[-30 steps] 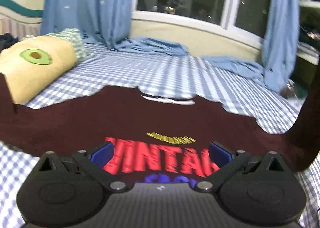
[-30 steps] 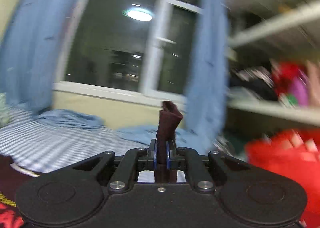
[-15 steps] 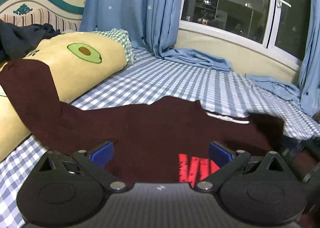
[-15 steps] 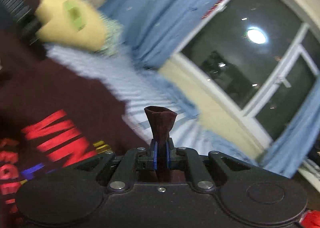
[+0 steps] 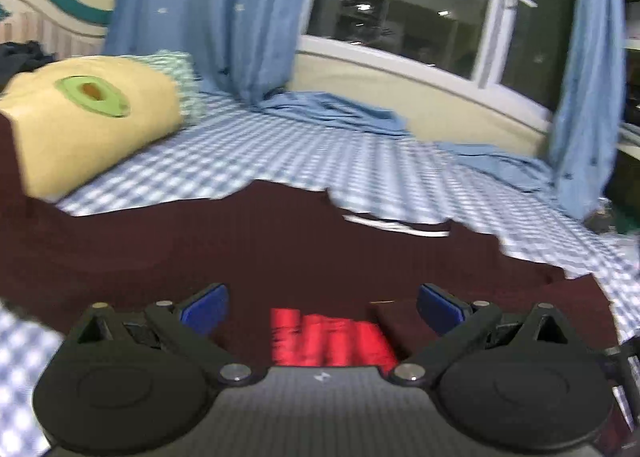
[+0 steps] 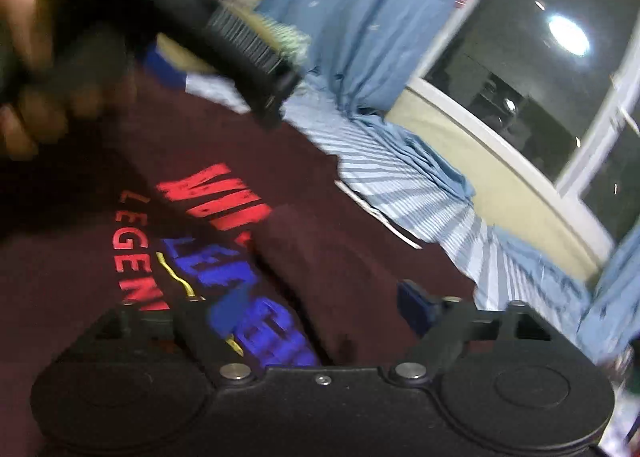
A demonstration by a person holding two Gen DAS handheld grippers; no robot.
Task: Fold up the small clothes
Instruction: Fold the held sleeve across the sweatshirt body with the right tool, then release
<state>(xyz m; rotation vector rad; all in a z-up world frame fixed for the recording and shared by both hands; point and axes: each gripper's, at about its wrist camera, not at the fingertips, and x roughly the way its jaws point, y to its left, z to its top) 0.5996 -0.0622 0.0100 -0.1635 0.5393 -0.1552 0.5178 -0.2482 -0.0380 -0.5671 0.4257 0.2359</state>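
A maroon T-shirt (image 5: 240,241) lies spread on the checked bed, its white neck label toward the window. Its red print (image 5: 328,341) shows between the blue pads of my left gripper (image 5: 322,309), which hangs open low over the shirt and holds nothing. In the right wrist view one sleeve (image 6: 320,257) lies folded across the shirt's (image 6: 340,177) red and blue lettering (image 6: 216,193). My right gripper (image 6: 320,309) is right over that sleeve. Its jaws are opening and the pads stand clear of the cloth. A hand (image 6: 24,105) at the upper left holds the left tool's black body (image 6: 240,45).
A yellow avocado pillow (image 5: 88,125) lies at the left of the bed, partly under the shirt's far sleeve. The blue-white checked sheet (image 5: 320,153) runs back to the wall. Blue curtains (image 5: 224,17) hang beside a dark window (image 5: 400,17), their ends bunched on the bed (image 5: 332,113).
My right gripper swung down from facing the window to over the shirt, carrying the pinched sleeve, then let it go; the sleeve now lies on the print. My left gripper sank a little, still open.
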